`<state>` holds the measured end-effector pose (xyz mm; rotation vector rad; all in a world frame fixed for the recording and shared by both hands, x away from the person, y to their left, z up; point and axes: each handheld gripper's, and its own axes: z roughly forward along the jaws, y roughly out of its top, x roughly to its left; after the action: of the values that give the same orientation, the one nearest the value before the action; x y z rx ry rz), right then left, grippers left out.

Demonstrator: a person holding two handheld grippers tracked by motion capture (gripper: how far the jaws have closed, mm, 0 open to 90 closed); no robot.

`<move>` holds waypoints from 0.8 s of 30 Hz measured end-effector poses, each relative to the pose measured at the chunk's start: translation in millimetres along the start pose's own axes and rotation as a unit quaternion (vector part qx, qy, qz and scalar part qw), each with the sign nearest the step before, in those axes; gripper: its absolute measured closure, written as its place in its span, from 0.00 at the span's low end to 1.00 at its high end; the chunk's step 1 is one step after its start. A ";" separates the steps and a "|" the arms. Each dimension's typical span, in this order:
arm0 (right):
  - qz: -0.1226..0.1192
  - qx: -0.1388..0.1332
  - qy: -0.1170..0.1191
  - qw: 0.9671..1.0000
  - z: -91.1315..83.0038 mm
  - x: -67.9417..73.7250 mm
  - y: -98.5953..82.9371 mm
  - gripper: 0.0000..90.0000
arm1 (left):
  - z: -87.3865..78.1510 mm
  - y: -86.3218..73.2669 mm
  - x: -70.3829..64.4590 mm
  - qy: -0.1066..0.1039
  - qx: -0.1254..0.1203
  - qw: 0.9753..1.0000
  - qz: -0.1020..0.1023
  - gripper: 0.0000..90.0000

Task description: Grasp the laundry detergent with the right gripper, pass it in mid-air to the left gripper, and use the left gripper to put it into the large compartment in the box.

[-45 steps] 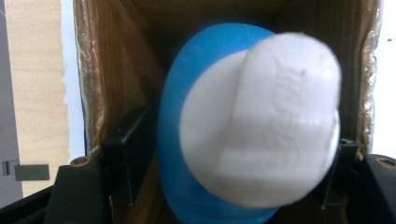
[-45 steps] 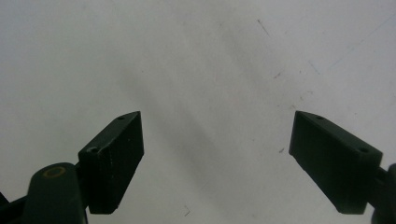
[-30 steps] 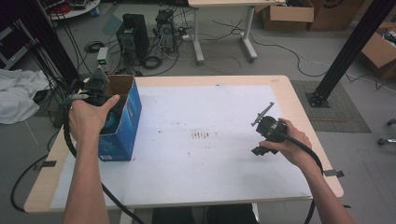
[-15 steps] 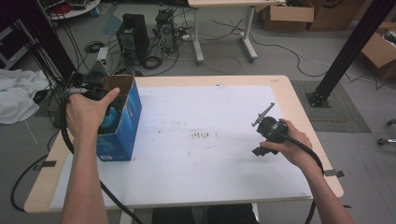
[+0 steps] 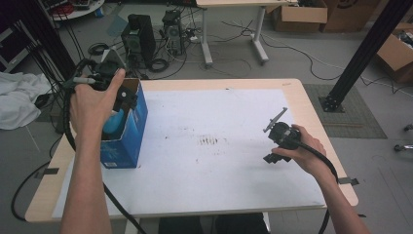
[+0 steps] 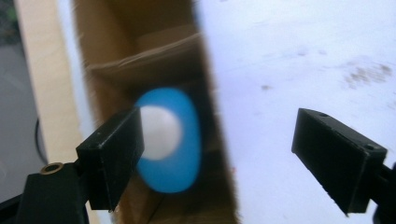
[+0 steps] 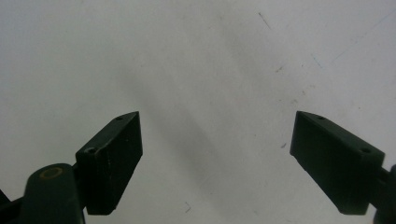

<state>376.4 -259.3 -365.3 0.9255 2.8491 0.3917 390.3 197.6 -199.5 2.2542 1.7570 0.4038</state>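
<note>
An open blue cardboard box (image 5: 130, 139) stands at the left of the white-topped table (image 5: 209, 185). Inside it sits a light blue bottle-like thing (image 5: 113, 123) with a white top (image 6: 161, 131); its blue body (image 6: 184, 163) is blurred. My left gripper (image 5: 124, 100) hovers over the box mouth, mostly hidden under the hand. In the left gripper view that gripper (image 6: 224, 165) is open, one jaw above the box's inside (image 6: 116, 46), the other above the table. My right gripper (image 5: 267, 139) is held over the table's right side, and in its own view (image 7: 217, 163) it is open with nothing between the jaws.
Bare white tabletop (image 7: 196, 56) with faint dark smudges (image 5: 209, 141) spreads between the two hands. Past the far edge stand computer towers (image 5: 139, 31) amid floor cables. A black post (image 5: 363, 53) rises at the right. White cloth (image 5: 17, 100) lies on the floor at left.
My left hand and its gripper have shifted a little away from me and higher over the box. The right gripper has stayed where it was.
</note>
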 end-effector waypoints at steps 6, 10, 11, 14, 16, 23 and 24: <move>-0.004 -0.001 0.003 1.000 -0.5 1.1 0.9 0.18 | -14.0 5.9 -17.9 -0.038 -0.015 0.998 0.053 0.19; -0.003 0.000 0.004 1.000 -0.8 1.5 1.3 0.18 | -16.6 8.5 -31.6 -0.051 -0.013 0.994 0.097 0.19; -0.005 0.000 0.003 1.000 -1.0 1.7 1.5 0.18 | -15.6 8.7 -35.5 -0.053 -0.009 0.993 0.106 0.19; -0.006 0.000 0.004 1.000 -0.7 1.7 2.2 0.18 | -11.4 9.4 -47.6 -0.058 -0.005 0.990 0.130 0.19; -0.006 0.001 0.005 1.000 -0.6 2.4 2.5 0.18 | -8.6 10.3 -55.1 -0.065 -0.005 0.987 0.149 0.19; -0.004 0.001 0.004 1.000 -2.1 2.5 1.4 0.18 | 4.3 11.7 -76.6 -0.083 -0.006 0.977 0.195 0.19; -0.005 0.000 0.004 1.000 -2.5 2.5 1.3 0.18 | 7.6 11.4 -80.0 -0.087 -0.004 0.976 0.201 0.19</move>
<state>374.6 -257.4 -362.6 0.9112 2.8594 0.3954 384.8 117.0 -207.4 2.5510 1.2100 0.2756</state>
